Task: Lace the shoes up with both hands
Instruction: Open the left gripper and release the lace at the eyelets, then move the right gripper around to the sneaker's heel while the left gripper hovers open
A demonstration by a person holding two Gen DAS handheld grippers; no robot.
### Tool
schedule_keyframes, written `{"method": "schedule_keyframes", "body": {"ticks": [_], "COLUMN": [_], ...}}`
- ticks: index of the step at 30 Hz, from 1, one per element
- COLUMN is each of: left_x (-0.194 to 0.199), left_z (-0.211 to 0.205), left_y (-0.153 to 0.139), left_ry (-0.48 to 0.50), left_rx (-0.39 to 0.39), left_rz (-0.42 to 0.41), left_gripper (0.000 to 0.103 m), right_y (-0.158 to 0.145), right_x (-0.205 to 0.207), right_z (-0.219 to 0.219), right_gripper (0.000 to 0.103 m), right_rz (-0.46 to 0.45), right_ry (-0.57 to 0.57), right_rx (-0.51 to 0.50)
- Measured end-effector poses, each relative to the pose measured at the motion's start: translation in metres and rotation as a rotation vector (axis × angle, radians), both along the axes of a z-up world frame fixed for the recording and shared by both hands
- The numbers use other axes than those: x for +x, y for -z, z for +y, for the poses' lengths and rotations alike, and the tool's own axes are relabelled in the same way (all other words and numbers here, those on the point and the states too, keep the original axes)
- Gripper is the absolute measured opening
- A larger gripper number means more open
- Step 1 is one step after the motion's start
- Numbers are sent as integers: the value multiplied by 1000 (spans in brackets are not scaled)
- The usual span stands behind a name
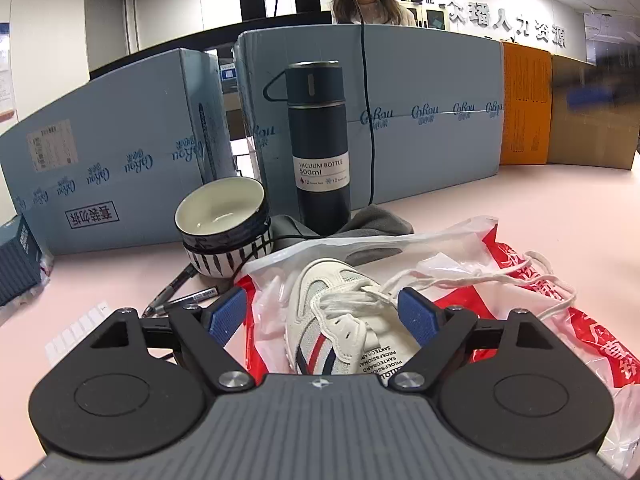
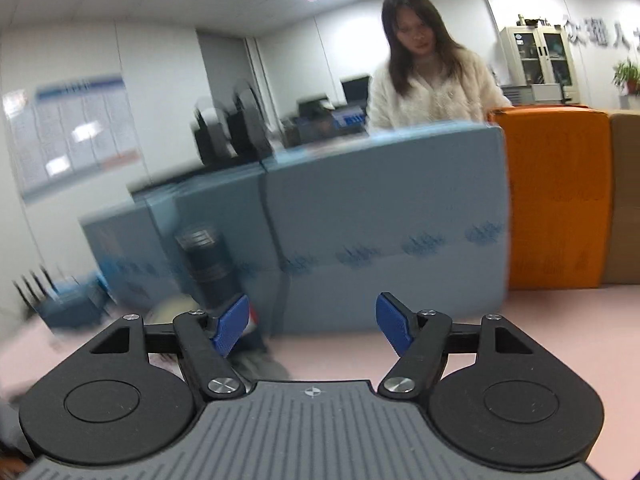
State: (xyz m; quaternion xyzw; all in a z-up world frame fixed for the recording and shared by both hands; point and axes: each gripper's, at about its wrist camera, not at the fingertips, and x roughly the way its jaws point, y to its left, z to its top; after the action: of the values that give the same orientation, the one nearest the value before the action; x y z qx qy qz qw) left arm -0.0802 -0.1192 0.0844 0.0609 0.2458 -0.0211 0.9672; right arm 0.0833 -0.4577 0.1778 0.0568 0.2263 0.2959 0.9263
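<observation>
White shoe (image 1: 340, 320) lower centre on slippery plastic bag (image 1: 520, 308), light; lace (image 1: 460, 276) thin, limp, grip loose end right of centre; left gripper (image 1: 322, 314) and right gripper (image 2: 312, 326) both spread, empty.

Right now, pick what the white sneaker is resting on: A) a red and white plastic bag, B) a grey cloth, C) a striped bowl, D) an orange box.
A: the white sneaker lies on the crumpled red and white plastic bag, between the open left gripper's fingers.
</observation>
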Motion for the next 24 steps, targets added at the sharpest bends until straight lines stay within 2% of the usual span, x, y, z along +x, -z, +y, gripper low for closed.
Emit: {"method": "schedule_keyframes", "body": {"ticks": [3, 6, 9, 11, 13, 15, 17, 18, 19, 24], "left_x": [1, 8, 12, 14, 15, 16, 17, 17, 17, 18], "left_z": [1, 3, 4, 4, 5, 5, 6, 6, 6, 5], "left_y": [0, 2, 3, 4, 6, 7, 8, 9, 9, 12], "left_ry": [-11, -28, -37, -42, -46, -50, -54, -55, -55, -52], "left_rx": [-2, -7, -4, -2, 1, 3, 4, 3, 1, -1], "left_rz": [-7, 1, 8, 13, 17, 22, 28, 30, 33, 44], "left_gripper": [81, 81, 81, 81, 81, 82, 82, 82, 82, 82], "right_y": [44, 89, 118, 131, 142, 149, 151, 150, 149, 132], "right_x": [4, 6, 4, 2, 2, 3, 2, 3, 3, 1], "right_z": [2, 5, 11, 16, 21, 26, 27, 24, 19, -5], "right_gripper": [67, 62, 56, 48, 26, 17, 15, 9, 7, 3], "right_rz": [118, 236, 272, 272, 285, 293, 284, 294, 315, 359], "right_ry": [27, 119, 169, 168, 153, 127, 112, 109, 109, 110], "right_rx": [-55, -109, -155, -190, -228, -264, -275, -246, -193, 26]}}
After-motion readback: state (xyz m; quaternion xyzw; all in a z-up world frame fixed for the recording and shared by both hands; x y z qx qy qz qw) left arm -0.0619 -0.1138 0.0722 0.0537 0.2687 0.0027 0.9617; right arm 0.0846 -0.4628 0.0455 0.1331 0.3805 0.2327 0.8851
